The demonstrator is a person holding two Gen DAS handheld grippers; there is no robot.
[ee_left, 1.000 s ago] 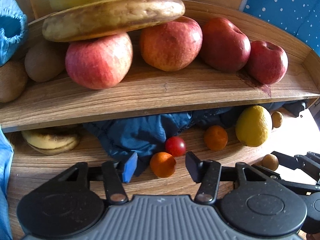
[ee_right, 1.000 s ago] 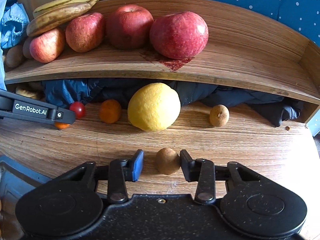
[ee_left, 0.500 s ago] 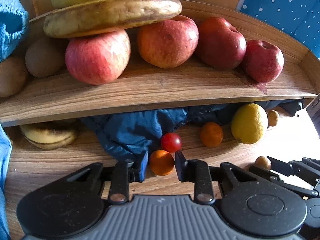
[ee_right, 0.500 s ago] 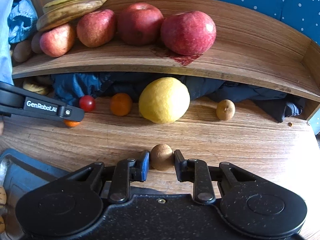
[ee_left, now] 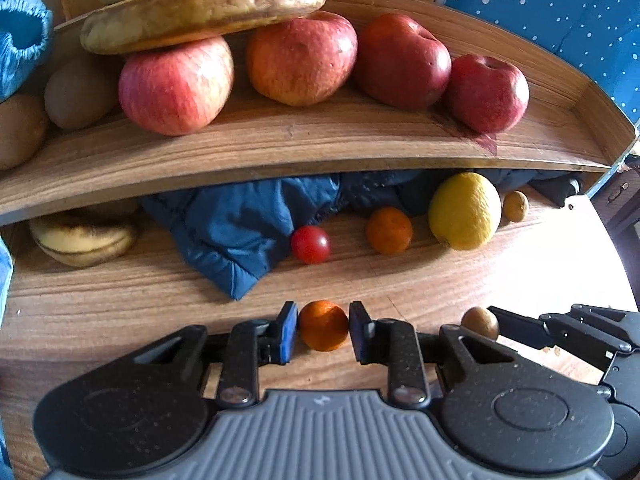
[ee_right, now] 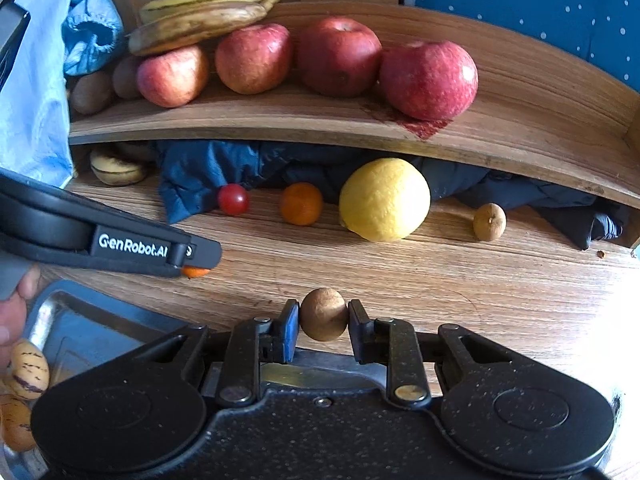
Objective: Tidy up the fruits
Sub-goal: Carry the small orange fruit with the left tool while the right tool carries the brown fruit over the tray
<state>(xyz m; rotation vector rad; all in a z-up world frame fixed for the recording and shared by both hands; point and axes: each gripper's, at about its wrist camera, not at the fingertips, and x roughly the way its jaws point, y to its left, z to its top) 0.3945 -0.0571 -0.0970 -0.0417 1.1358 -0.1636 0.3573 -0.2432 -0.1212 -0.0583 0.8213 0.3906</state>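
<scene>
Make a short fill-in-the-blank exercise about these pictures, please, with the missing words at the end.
1. The left gripper is shut on a small ____ citrus fruit.
2. The right gripper is shut on a small round ____ fruit.
3. The bananas rest on top of the ____ on the upper shelf.
4. The number of red apples on that shelf is ____.

Missing words: orange; brown; apples; four
</scene>
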